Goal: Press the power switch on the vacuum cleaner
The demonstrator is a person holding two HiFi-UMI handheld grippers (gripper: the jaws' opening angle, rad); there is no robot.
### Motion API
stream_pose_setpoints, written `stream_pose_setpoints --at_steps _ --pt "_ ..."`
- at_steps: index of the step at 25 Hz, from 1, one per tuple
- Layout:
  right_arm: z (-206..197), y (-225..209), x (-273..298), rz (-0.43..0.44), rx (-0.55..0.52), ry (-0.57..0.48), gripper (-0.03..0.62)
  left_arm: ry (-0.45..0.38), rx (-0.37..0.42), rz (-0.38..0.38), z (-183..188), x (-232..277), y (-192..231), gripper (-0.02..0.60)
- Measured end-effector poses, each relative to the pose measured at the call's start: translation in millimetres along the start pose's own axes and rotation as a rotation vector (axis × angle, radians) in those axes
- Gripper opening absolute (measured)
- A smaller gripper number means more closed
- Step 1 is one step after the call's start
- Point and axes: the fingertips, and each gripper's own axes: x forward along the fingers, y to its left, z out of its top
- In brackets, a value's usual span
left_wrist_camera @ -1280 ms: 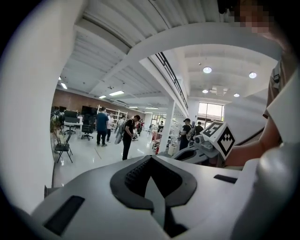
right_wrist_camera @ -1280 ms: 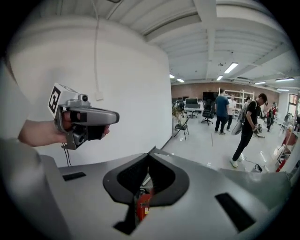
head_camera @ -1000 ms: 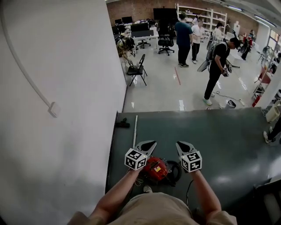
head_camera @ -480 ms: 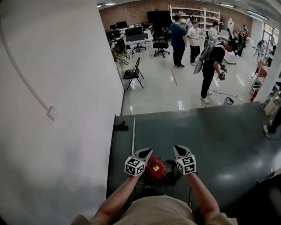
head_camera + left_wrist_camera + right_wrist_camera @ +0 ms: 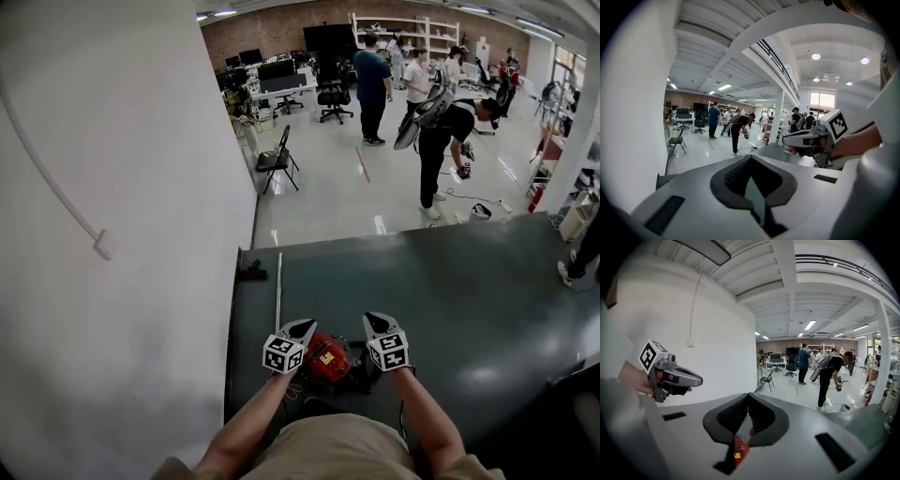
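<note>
In the head view, a red canister vacuum cleaner (image 5: pixel 326 358) with a black hose (image 5: pixel 364 367) sits on the dark mat (image 5: pixel 469 300), just in front of the person's lap. My left gripper (image 5: pixel 302 327) hovers over its left side and my right gripper (image 5: pixel 374 320) over its right side, both shut and holding nothing. In the left gripper view, my left gripper (image 5: pixel 751 157) points level across the room, with my right gripper (image 5: pixel 805 138) beside it. Below my right gripper (image 5: pixel 749 394), the red vacuum cleaner (image 5: pixel 739 449) shows through the jaw gap. I cannot make out the power switch.
A white wall (image 5: pixel 122 187) runs close along the left. On the mat lie a thin metal tube (image 5: pixel 277 286) and a small black part (image 5: pixel 251 273). Beyond the mat, on the shiny floor, stand a folding chair (image 5: pixel 275 159) and several people, one of whom (image 5: pixel 439 141) is bending over.
Both grippers have drifted slightly left and stay level above the vacuum cleaner. The head view has tilted a little. The person in black has bent further over.
</note>
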Motion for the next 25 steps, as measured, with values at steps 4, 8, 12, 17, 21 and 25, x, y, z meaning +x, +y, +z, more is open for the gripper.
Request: stream_pose_setpoints --at_steps 4,8,12,17,21,25 --pt "1 -3 -4 0.011 0.012 -0.005 0.011 0.012 0.011 -0.015 2 6 -7 0.006" --pt "1 -5 -8 0.0 0.033 -0.008 0.011 0.009 0.009 -0.032 5 7 -12 0.006" --pt "8 -5 -22 -0.013 -0.049 -0.023 0.008 0.006 0.016 -0.05 12 11 -25 0.006" --pt "9 3 -31 0.0 -0.056 -0.043 0.008 -0.009 0.016 -0.076 21 7 -33 0.006" --pt "2 2 -43 -0.027 -0.043 -0.043 0.008 -0.014 0.017 -0.096 21 4 -43 0.006" --pt "-2 2 -60 -0.041 -0.032 -0.047 0.008 -0.011 0.014 -0.108 16 3 -54 0.006"
